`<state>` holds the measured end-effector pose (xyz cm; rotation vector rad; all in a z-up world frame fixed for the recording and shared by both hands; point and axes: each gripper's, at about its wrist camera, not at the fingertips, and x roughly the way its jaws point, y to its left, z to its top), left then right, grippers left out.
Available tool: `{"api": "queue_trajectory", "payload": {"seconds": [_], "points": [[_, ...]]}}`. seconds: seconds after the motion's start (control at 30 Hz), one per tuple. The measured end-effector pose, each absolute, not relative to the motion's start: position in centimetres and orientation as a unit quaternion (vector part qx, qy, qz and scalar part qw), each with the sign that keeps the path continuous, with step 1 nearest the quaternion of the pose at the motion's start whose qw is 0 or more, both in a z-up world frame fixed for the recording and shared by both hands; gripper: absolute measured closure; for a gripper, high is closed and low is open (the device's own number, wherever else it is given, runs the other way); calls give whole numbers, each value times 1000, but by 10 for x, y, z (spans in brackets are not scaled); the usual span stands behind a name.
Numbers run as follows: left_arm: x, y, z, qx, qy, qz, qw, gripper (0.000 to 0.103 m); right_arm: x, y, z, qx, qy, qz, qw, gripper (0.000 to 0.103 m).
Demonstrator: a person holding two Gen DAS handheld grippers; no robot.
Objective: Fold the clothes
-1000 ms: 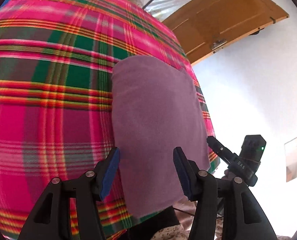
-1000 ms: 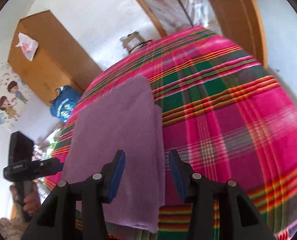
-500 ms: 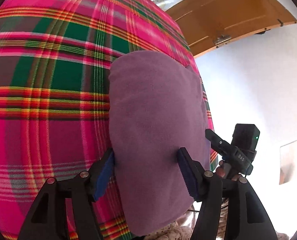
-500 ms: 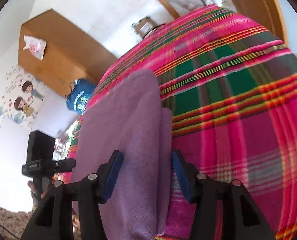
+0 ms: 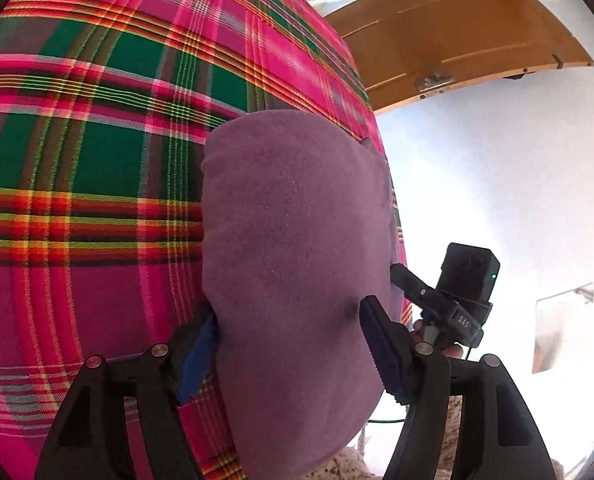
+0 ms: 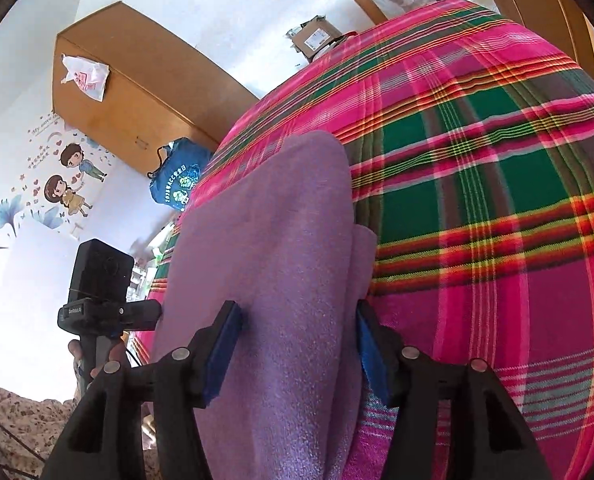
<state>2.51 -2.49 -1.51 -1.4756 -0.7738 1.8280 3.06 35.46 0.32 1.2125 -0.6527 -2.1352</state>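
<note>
Left wrist view showed the left tool (image 5: 289, 344) with its two fingers wide apart, one on each side of a folded purple cloth (image 5: 297, 240). The fingers were set against the cloth's edges but did not squeeze it. The cloth lay on a bed with a pink and green plaid blanket (image 5: 89, 152), close to the bed's edge. Just past that edge was the right tool (image 5: 449, 300), with a black camera on it, held in a hand. A brown door (image 5: 457, 40) stood behind, next to a white wall.

Right wrist view showed the right tool (image 6: 297, 344) spread open too, with the cloth (image 6: 289, 260) between its blue pads (image 6: 221, 352). A second layer of cloth stuck out on the right side. The left tool (image 6: 109, 304) stood off the bed's edge, held by a hand (image 6: 93, 360). Beyond it were a brown cupboard (image 6: 137, 92) with a white bag (image 6: 85, 76) on it, a blue bag (image 6: 177, 180), wall stickers (image 6: 65, 184) and a box (image 6: 313, 40) at the far end of the blanket (image 6: 477, 200).
</note>
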Motion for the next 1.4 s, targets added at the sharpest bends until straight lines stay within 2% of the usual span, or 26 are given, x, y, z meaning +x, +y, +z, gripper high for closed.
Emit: {"api": "queue_trajectory", "payload": {"seconds": [0.4, 0.47, 0.63, 0.73, 1.0, 1.4], "points": [[26, -34, -22, -561, -339, 679, 331, 33, 33, 356, 6, 453, -261, -809, 271, 46], [25, -34, -23, -562, -337, 681, 327, 41, 35, 355, 7, 452, -253, -815, 262, 48], [26, -35, -27, -566, -352, 676, 314, 51, 36, 344, 10, 462, -224, -822, 248, 64], [25, -33, -28, -569, -352, 677, 309, 56, 39, 341, 12, 463, -212, -828, 237, 69], [19, -31, -26, -573, -363, 667, 307, 70, 42, 326, 19, 458, -215, -837, 209, 77], [2, -37, -6, -560, -355, 682, 309, 71, 37, 315, 39, 438, -252, -834, 222, 79]]}}
